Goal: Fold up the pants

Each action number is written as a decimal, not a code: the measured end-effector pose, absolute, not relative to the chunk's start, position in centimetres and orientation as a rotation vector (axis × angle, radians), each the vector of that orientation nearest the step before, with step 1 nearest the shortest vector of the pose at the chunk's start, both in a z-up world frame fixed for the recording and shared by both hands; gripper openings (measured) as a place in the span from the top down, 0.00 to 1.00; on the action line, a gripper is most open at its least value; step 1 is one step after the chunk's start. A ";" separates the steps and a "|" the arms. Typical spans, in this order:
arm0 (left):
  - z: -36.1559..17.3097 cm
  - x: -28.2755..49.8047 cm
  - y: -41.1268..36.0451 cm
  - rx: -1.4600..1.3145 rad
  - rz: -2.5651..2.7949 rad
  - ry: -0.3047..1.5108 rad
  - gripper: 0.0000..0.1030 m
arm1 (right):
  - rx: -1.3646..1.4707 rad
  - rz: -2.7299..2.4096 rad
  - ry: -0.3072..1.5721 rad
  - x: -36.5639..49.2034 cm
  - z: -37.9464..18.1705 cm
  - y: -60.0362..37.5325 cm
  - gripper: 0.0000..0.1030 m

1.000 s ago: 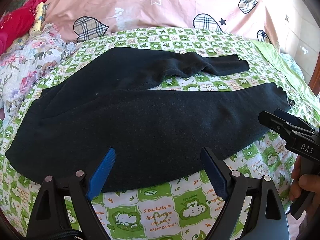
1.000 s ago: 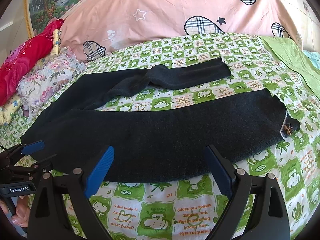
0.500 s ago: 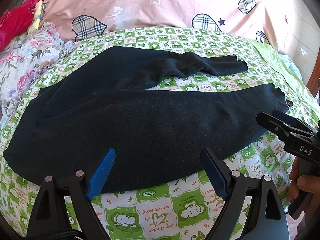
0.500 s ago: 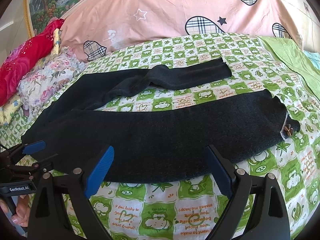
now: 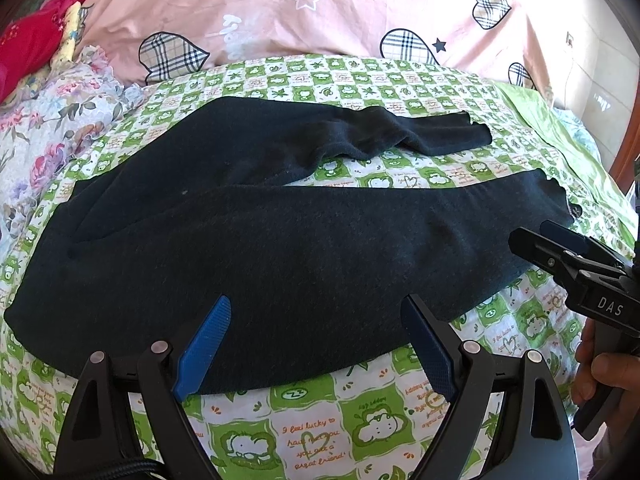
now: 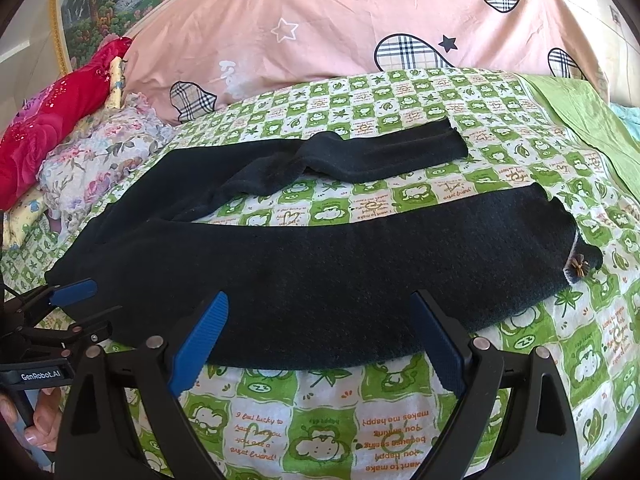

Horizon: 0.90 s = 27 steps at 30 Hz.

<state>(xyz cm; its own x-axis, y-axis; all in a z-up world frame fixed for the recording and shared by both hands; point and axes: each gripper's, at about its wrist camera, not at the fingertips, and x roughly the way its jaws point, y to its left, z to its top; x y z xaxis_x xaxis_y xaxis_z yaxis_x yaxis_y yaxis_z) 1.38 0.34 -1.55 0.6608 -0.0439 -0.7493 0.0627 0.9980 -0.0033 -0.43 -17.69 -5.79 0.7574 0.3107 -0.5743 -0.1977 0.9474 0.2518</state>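
**Pants Not Folded Yet**

The pants (image 5: 280, 248) lie flat on the bed (image 5: 320, 432), both legs spread apart. No fold is made, so all the folding is left, I think. My left jaws (image 5: 316, 344) are wide open and hold nothing, just above the near edge. My right jaws (image 6: 320, 340) are open and empty too. One tool says "DAS", the other "GenRobot.AI". The sheet (image 6: 400, 420) says "I feel lucky to have you".

1 pants (image 5: 280, 248), 2 grippers: left (image 5: 316, 344), right (image 6: 320, 340); 1 pink quilt (image 6: 360, 28).
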 end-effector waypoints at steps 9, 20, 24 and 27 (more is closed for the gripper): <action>-1.3 1.6 0.2 0.029 -0.084 0.848 0.15 | 0.168 0.269 0.713 -0.2 -5.7 -17.9 0.11; -0.8 2.9 0.1 0.037 -0.113 0.861 0.15 | 0.184 0.278 0.697 1.0 -5.2 -19.2 0.11; -0.5 3.9 0.3 0.045 -0.121 0.866 0.15 | 0.182 0.279 0.702 2.1 -4.6 -19.7 0.11; -0.1 4.7 0.4 0.056 -0.125 0.863 0.15 | 0.176 0.283 0.706 3.1 -4.1 -19.9 0.11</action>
